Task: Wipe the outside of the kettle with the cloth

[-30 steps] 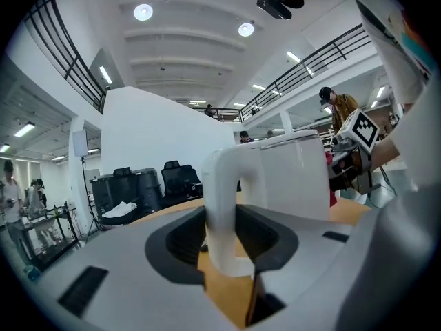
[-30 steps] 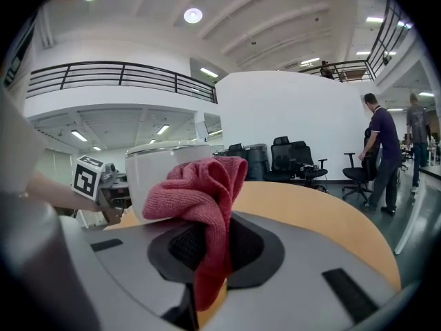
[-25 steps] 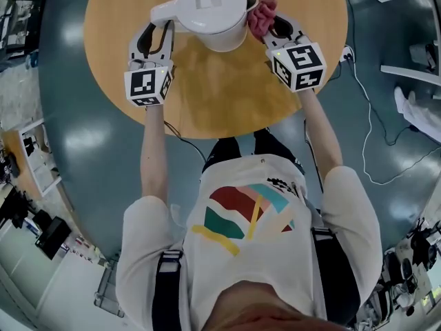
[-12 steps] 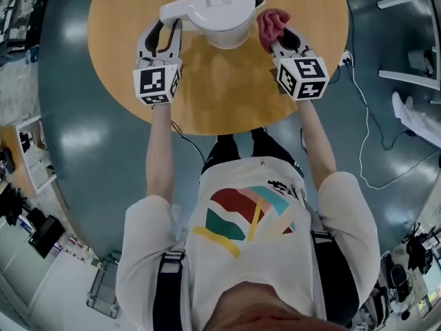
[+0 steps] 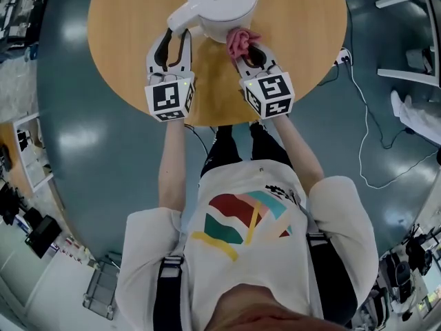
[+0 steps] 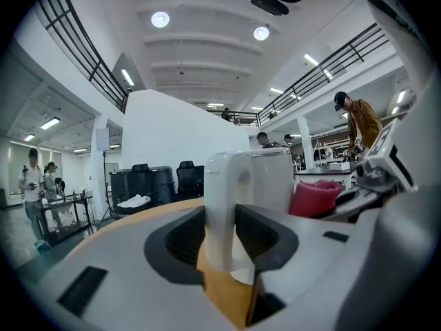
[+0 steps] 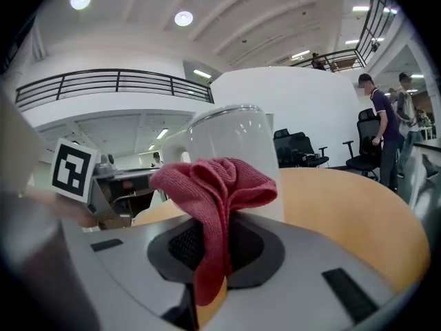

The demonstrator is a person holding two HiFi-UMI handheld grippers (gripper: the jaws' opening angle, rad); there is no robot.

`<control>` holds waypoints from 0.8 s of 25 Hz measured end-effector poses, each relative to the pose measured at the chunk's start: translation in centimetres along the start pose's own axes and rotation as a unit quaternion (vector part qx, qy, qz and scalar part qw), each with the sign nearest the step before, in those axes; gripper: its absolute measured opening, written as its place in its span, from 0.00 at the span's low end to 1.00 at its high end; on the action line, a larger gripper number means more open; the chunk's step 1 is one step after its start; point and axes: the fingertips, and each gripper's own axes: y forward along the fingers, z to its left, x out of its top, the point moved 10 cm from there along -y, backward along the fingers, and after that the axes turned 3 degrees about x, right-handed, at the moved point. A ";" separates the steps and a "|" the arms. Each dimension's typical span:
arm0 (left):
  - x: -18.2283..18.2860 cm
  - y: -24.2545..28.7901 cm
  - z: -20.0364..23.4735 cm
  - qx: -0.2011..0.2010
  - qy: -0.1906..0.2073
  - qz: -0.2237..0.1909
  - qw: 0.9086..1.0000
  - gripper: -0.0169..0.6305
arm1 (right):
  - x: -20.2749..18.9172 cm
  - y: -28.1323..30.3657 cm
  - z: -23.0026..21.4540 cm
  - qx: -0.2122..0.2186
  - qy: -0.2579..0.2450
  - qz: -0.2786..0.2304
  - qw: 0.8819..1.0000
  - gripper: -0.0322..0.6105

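A white kettle [image 5: 222, 0] stands at the far side of the round wooden table [image 5: 124, 40]. Its handle [image 5: 180, 21] points toward me and to the left. My left gripper [image 5: 173, 41] is shut on that handle [image 6: 224, 205], which fills the gap between the jaws. My right gripper [image 5: 247, 50] is shut on a bunched red cloth [image 5: 239, 41]. The cloth [image 7: 213, 185] lies against the kettle's near wall [image 7: 231, 133], just right of the handle. In the left gripper view the cloth [image 6: 313, 197] shows beside the kettle body.
The table's near edge [image 5: 213, 119] lies just under both marker cubes. A white cable [image 5: 365, 123] runs over the grey floor at the right. Office chairs [image 7: 368, 154] and people stand far behind the table.
My right gripper has carried the cloth from the kettle's right side round to its near side. The left gripper has shifted right with the handle, and the kettle has turned and slid a little farther away.
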 end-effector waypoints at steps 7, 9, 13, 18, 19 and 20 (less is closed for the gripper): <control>-0.8 -2.2 -2.9 -0.032 -0.018 -0.009 0.999 0.29 | -2.9 2.4 1.4 0.002 -0.027 0.004 1.000 0.12; -0.8 -2.5 -2.8 -0.035 -0.021 -0.012 0.999 0.29 | -3.3 3.3 1.6 -0.004 -0.031 -0.001 0.999 0.12; -0.6 -2.9 -2.1 -0.026 -0.027 -0.024 0.999 0.29 | -3.9 5.2 2.3 -0.001 -0.048 -0.003 0.999 0.12; -1.0 -2.6 -2.2 -0.022 -0.020 -0.031 0.999 0.29 | -4.2 5.6 2.0 0.006 -0.058 -0.013 0.998 0.12; -1.0 -2.6 -2.0 -0.030 -0.011 -0.033 0.999 0.29 | -4.2 5.5 2.0 0.006 -0.059 -0.014 0.998 0.12; -1.0 -2.6 -1.7 -0.037 -0.003 -0.034 0.999 0.29 | -4.1 5.3 1.8 0.004 -0.058 -0.015 0.998 0.12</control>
